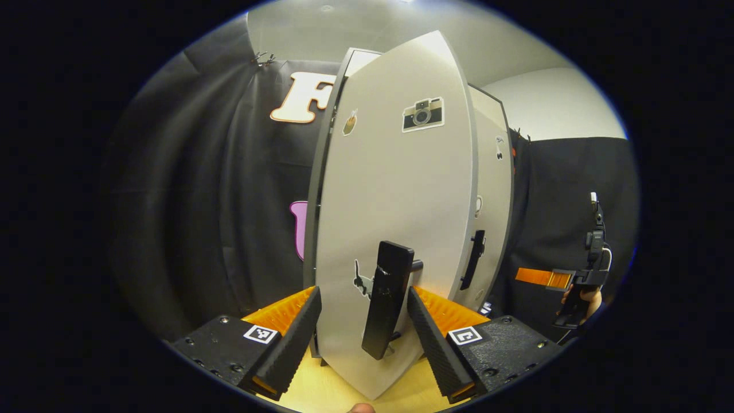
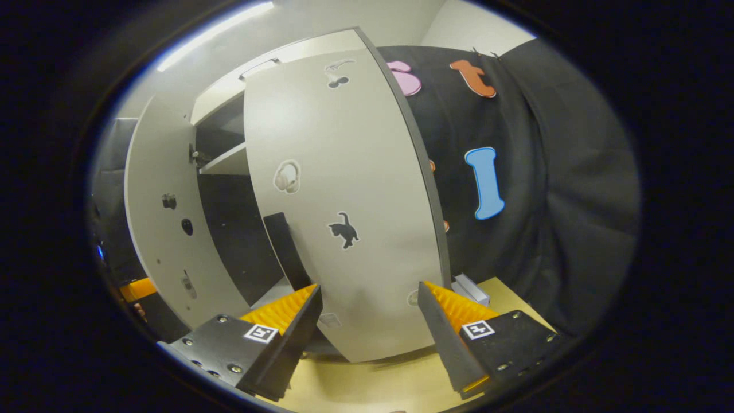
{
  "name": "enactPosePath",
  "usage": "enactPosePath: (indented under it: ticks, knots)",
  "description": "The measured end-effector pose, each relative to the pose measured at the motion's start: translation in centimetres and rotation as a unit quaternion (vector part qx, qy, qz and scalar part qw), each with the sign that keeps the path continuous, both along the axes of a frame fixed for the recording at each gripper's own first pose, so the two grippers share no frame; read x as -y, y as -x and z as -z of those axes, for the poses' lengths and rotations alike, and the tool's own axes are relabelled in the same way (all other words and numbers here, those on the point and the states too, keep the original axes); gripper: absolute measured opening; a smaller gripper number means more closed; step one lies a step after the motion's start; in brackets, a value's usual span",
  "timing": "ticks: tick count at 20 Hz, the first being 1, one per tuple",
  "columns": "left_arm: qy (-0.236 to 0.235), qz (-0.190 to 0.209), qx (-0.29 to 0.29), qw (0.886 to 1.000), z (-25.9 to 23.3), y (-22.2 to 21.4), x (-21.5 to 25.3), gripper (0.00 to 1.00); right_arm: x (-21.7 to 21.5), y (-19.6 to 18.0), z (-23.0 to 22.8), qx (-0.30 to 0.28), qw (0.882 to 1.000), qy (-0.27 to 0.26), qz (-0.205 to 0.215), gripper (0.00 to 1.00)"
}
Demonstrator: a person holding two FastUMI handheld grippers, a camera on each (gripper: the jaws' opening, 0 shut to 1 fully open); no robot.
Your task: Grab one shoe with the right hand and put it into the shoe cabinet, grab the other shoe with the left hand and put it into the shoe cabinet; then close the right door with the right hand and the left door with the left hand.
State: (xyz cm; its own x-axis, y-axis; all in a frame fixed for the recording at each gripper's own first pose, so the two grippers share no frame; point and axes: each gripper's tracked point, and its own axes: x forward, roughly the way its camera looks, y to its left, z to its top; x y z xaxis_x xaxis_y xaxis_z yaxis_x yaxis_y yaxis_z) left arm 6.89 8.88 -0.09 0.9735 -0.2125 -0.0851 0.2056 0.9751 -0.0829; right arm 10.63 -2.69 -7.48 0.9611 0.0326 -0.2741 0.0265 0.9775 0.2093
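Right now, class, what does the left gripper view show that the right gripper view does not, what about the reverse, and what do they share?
Left gripper view: a camera sticker on the left door, whose black handle stands between the open left gripper's fingers, and a hand holding the right gripper.
Right gripper view: a cat sticker and a headphones sticker on the right door, and a shelf inside the cabinet.
Shared: both doors ajar, on a pale wooden tabletop.
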Motion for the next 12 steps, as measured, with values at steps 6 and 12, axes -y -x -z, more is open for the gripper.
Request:
enactPosePath:
  ticks: [6, 12]
  knots:
    - [0.011, 0.031, -0.003, 0.999, 0.3, -1.2, 3.3, 0.93, 1.7, 1.4, 0.1, -0.004, 1.000, 0.002, 0.009, 1.00]
    - [0.014, 0.043, -0.009, 0.999, 0.6, -3.9, 5.5, 0.96, 5.7, 3.3, -0.8, 0.002, 0.999, 0.007, 0.041, 1.00]
